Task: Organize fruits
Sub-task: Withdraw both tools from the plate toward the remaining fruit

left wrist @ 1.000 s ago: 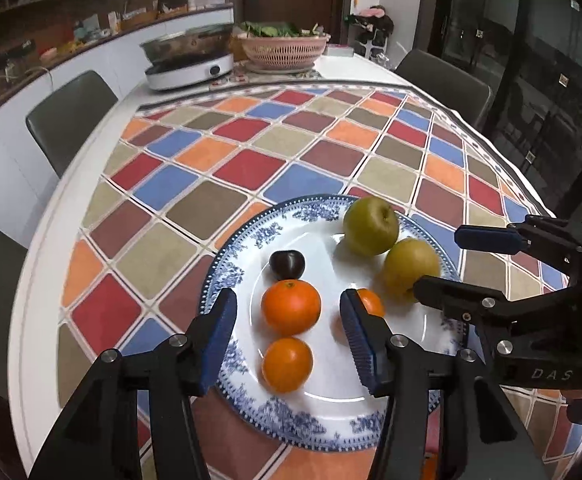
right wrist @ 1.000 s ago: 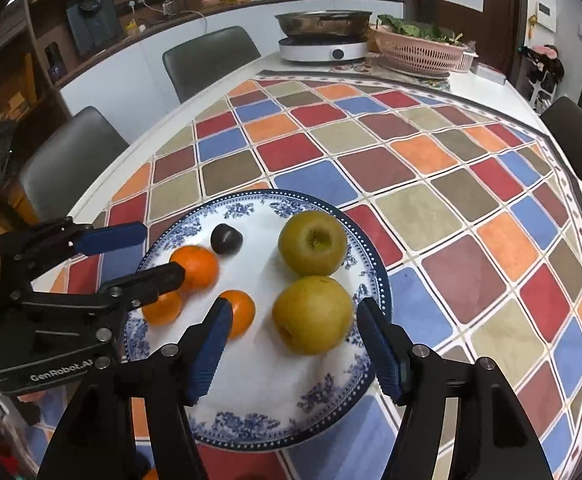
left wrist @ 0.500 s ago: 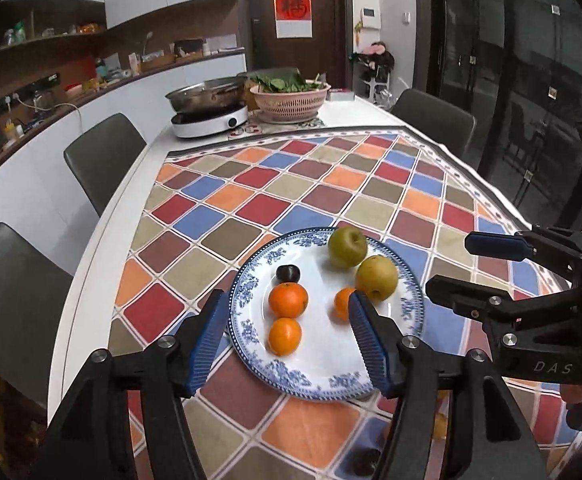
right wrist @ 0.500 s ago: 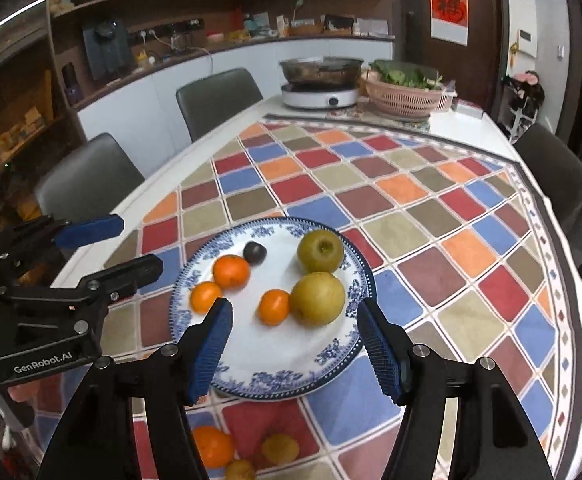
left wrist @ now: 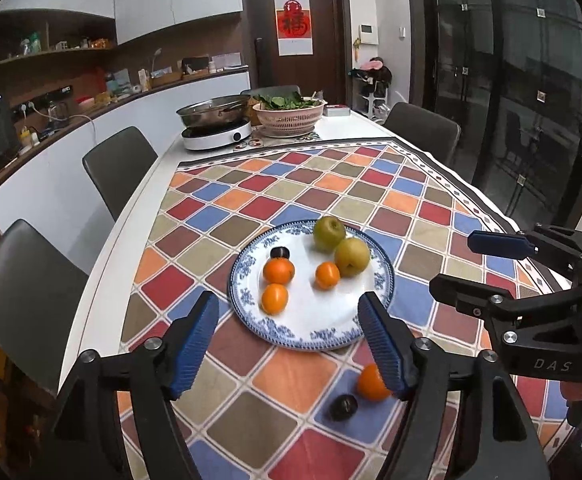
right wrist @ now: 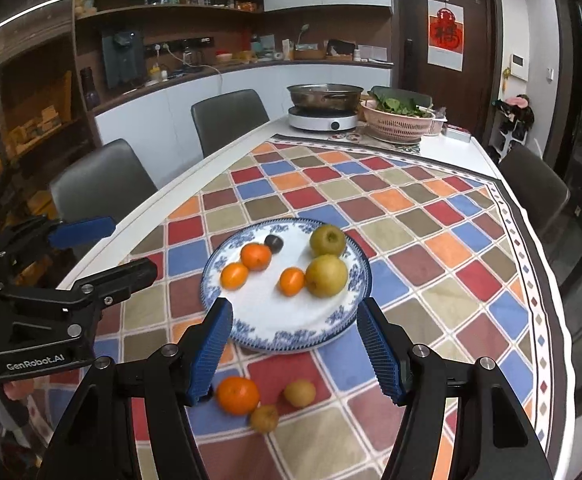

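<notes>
Desk [left wrist: 103, 264] — long, white, spread with a cloth [left wrist: 331, 184] of coloured diamond checks.

Plate [left wrist: 251, 268], blue-and-white, near the middle of the cloth. On it: two green pears [left wrist: 329, 233] touching each other at the far right side; three oranges [left wrist: 278, 271], one just beside the nearer pear, two close together at the left; one dark plum [left wrist: 280, 253] just behind the left pair.

Loose fruit on the cloth, nearer than the plate: one orange [right wrist: 238, 395], two small brownish-yellow fruits [right wrist: 299, 393], one dark plum [left wrist: 343, 407].

Left tool [left wrist: 287, 346] — blue pads wide apart, jaws just now opening further, nothing between them; it hangs above the near rim of the plate.

Right tool [right wrist: 295, 348] — pads at a middling gap, empty, above the same rim, just beside the left one.

Far end of desk: steel pan on a white cooker [left wrist: 216, 136], pink basket [left wrist: 290, 118] of green leaves beside it. Grey chairs [left wrist: 117, 168] along both sides.
</notes>
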`<action>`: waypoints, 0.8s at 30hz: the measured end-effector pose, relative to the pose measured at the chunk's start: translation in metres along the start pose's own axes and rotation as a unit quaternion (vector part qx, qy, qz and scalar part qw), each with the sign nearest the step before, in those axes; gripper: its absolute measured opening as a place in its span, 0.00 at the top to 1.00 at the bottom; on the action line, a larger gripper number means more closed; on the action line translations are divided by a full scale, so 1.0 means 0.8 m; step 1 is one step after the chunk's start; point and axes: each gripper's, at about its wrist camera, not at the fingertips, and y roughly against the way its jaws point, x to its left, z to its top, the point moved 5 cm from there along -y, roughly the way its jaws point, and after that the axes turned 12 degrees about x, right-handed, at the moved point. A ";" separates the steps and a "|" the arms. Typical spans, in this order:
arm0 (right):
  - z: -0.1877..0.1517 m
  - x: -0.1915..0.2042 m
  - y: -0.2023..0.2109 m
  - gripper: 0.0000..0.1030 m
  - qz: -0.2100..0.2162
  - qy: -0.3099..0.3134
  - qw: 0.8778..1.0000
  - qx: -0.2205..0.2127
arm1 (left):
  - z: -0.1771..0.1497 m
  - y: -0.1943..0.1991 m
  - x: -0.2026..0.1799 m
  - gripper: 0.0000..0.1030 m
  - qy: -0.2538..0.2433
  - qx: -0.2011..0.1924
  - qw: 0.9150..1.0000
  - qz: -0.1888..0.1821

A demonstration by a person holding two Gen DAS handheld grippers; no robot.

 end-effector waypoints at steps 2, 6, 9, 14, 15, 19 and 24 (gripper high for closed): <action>-0.008 0.002 0.004 0.37 -0.001 0.003 1.000 0.000 | -0.007 0.003 -0.003 0.27 0.000 0.001 1.000 0.000; -0.024 0.007 0.007 0.37 0.005 0.003 1.000 0.003 | -0.025 0.006 -0.011 0.27 -0.005 0.010 1.000 -0.003; -0.036 0.010 0.008 0.37 0.004 0.002 1.000 0.006 | -0.036 0.005 -0.014 0.27 -0.002 0.017 1.000 -0.006; -0.056 0.014 0.000 0.37 0.013 -0.001 1.000 0.024 | -0.056 -0.002 -0.017 0.27 0.001 0.028 1.000 -0.013; -0.060 0.015 -0.003 0.37 0.015 -0.001 1.000 0.027 | -0.061 -0.004 -0.017 0.27 0.002 0.031 0.999 -0.013; -0.074 0.018 -0.013 0.37 0.017 0.000 0.999 0.044 | -0.080 -0.015 -0.018 0.27 0.001 0.046 0.999 -0.019; -0.093 0.024 -0.026 0.37 0.017 0.005 0.998 0.063 | -0.099 -0.029 -0.024 0.27 -0.005 0.060 0.998 -0.030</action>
